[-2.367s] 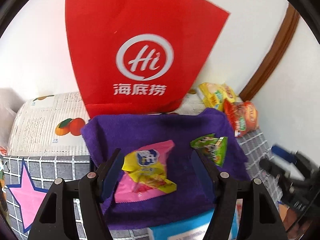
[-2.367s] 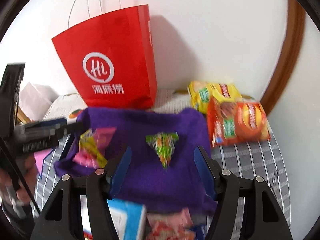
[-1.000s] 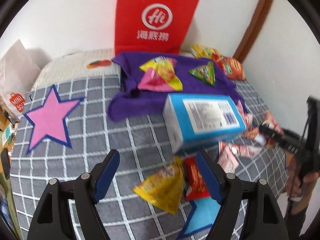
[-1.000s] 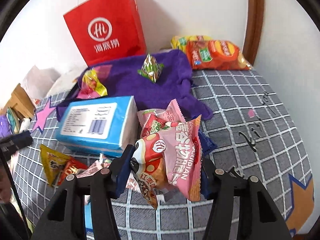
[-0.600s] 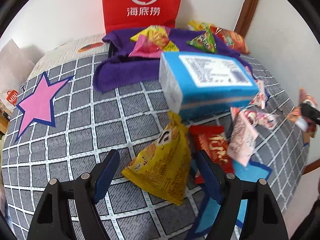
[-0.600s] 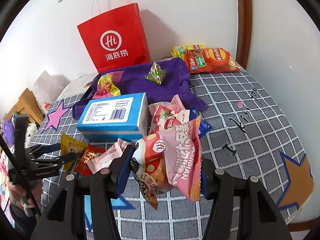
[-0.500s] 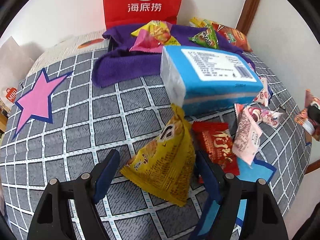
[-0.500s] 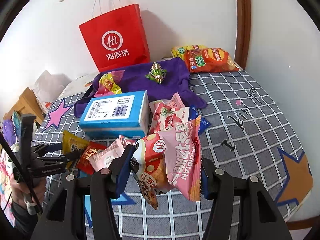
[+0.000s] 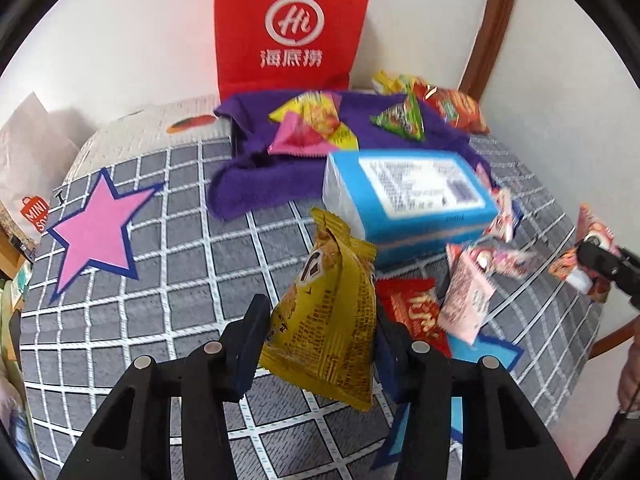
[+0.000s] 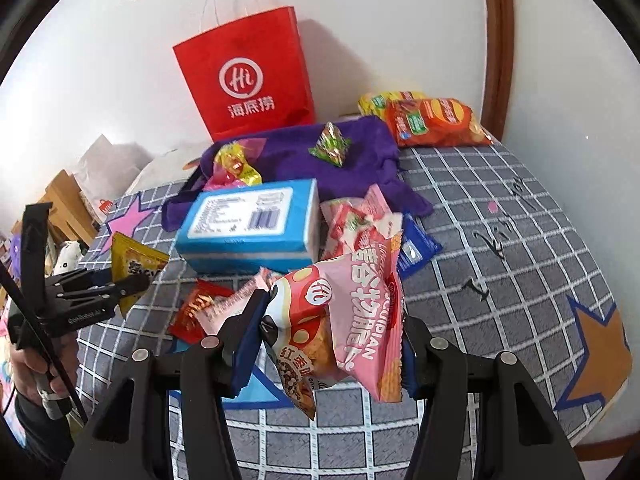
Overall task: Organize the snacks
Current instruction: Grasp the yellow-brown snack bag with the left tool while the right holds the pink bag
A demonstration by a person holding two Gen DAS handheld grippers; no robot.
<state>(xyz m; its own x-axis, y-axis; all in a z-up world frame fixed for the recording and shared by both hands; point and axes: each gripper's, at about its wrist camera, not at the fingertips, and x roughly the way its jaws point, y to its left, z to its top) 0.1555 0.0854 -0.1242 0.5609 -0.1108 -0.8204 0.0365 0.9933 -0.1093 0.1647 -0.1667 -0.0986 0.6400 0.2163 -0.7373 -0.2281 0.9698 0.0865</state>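
A yellow snack bag point(image 9: 336, 280) stands upright between the fingers of my left gripper point(image 9: 320, 340). The jaws are closing and both pads press its sides. The right wrist view shows this gripper point(image 10: 120, 284) at the left, with the yellow bag point(image 10: 136, 264) sticking out of it. My right gripper point(image 10: 332, 344) is shut on a pink snack bag point(image 10: 360, 304), held above the checked tablecloth point(image 10: 500, 280). On the purple towel point(image 10: 360, 168) lie a green triangular snack point(image 10: 332, 146) and a yellow-pink packet point(image 10: 236, 164).
A blue tissue box point(image 9: 408, 196) sits mid-table, with a red packet point(image 9: 416, 312) and pink packets point(image 9: 468, 300) beside it. A red paper bag point(image 9: 288, 32) stands against the wall. Chip bags point(image 10: 432, 120) lie at the back right. The table edge runs close on the right.
My left jaws have narrowed onto the yellow bag, which now stands up between them. The right gripper has kept the pink bag and drawn back a little from the pile.
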